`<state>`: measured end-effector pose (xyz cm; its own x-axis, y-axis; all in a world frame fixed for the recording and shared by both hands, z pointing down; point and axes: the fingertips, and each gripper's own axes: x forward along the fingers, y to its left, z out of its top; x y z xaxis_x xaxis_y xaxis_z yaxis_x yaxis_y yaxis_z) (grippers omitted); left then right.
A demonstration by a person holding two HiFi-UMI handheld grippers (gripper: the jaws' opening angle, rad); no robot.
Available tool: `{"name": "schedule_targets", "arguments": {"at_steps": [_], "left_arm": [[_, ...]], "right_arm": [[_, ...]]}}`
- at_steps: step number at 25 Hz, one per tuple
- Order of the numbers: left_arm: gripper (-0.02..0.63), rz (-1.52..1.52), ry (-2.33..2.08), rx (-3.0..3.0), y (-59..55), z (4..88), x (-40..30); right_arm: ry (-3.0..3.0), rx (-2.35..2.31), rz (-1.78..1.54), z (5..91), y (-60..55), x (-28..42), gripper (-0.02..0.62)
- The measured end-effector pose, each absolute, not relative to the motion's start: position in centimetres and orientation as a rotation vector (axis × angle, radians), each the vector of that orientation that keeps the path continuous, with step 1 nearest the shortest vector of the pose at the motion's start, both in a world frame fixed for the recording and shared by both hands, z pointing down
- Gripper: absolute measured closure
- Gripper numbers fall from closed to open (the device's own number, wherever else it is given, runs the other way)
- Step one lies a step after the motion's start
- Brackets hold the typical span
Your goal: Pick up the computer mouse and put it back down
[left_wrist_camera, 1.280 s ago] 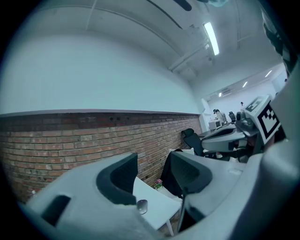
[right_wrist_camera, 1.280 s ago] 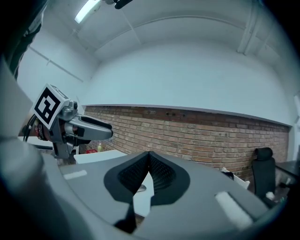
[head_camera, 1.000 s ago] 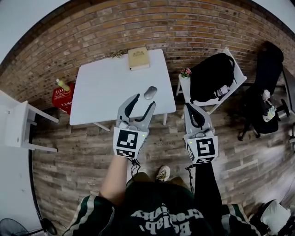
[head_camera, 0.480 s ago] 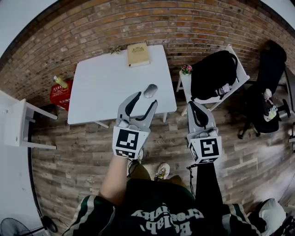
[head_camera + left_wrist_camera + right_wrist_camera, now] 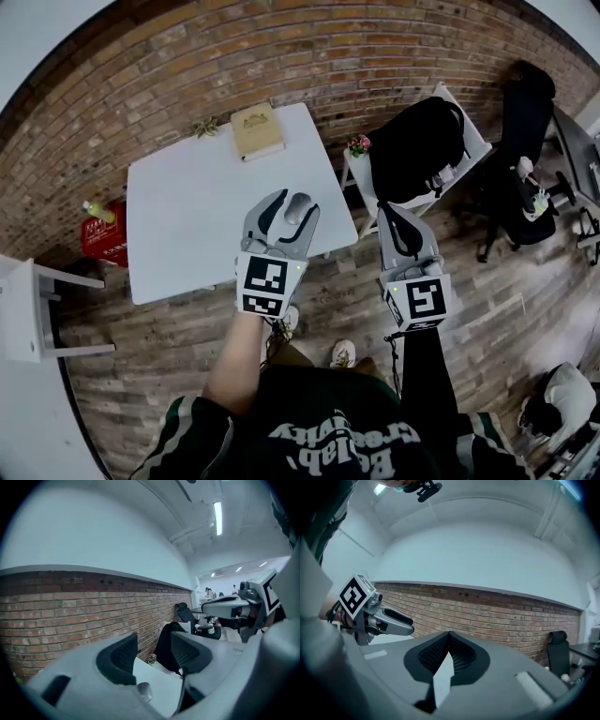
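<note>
A grey computer mouse point(image 5: 298, 203) lies near the right front edge of the white table point(image 5: 187, 216). In the head view it shows between the fingers of my left gripper point(image 5: 293, 207), which is open and hangs over it. In the left gripper view the mouse point(image 5: 144, 691) sits low on the table, below and ahead of the open left gripper point(image 5: 152, 652), and is not touched. My right gripper point(image 5: 394, 214) is off the table's right side over the floor. The right gripper point(image 5: 449, 641) has its tips together with nothing in them.
A tan book point(image 5: 256, 129) lies at the table's far edge by the brick wall. Right of the table a white chair carries a black backpack point(image 5: 412, 150) and a small flower pot point(image 5: 356, 145). A red crate point(image 5: 98, 234) and a white shelf point(image 5: 37, 309) stand at the left.
Both grippers have moved forward toward the table. The left gripper, which was short of the mouse, now stands over it with the jaws equally wide. The mouse has not moved.
</note>
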<state>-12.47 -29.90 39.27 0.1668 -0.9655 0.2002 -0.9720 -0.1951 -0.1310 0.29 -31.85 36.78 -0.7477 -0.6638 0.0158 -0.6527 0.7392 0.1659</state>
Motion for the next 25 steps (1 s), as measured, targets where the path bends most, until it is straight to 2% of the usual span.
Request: {"name": "schedule_targets", "arguments": {"at_steps": [11, 25], "left_arm": [[0.364, 0.419, -1.663, 2.560, -35.8, 41.1, -16.7], [0.345, 0.472, -1.507, 2.534, -37.6, 44.6, -18.3]], "right_arm": [[-2.725, 1.396, -0.210, 36.1, -35.1, -5.4, 0.581], [-2.610, 1.516, -0.179, 37.3, -35.7, -5.7, 0.581]]}}
